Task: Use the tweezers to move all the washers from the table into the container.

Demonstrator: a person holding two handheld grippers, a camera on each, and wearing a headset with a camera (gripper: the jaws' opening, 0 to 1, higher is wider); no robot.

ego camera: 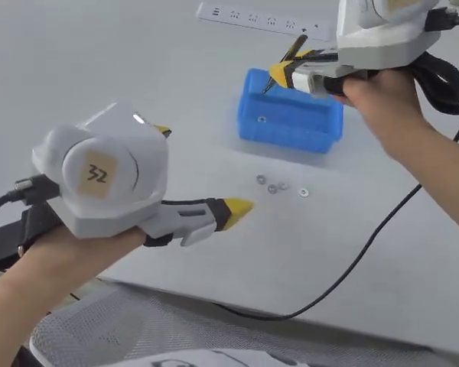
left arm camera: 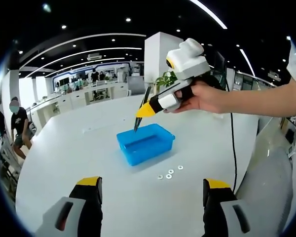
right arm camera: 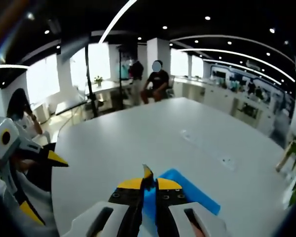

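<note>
Left gripper (ego camera: 203,168) is nearest, low on the left and clear of the table (ego camera: 176,92). Its jaws are spread wide with nothing between them; the left gripper view shows the same gap.

Just past its forward yellow tip, four washers (ego camera: 272,188) lie in a loose row on the white top, close together. They are near the front of the container (ego camera: 287,134) but not touching it. In the left gripper view the same washers (left arm camera: 169,174) sit in front of the blue container (left arm camera: 145,145).

A black cable (ego camera: 352,264) loops across the table on the right.

Inside the container, one washer (ego camera: 261,119) rests on the floor, toward the left end.

Right gripper (ego camera: 279,74) hovers above the container, jaws clamped on the tweezers (ego camera: 297,46). The tweezers point down over the left end. Whether the tips hold anything is too small to tell.

A power strip (ego camera: 260,19) lies farthest back.
</note>
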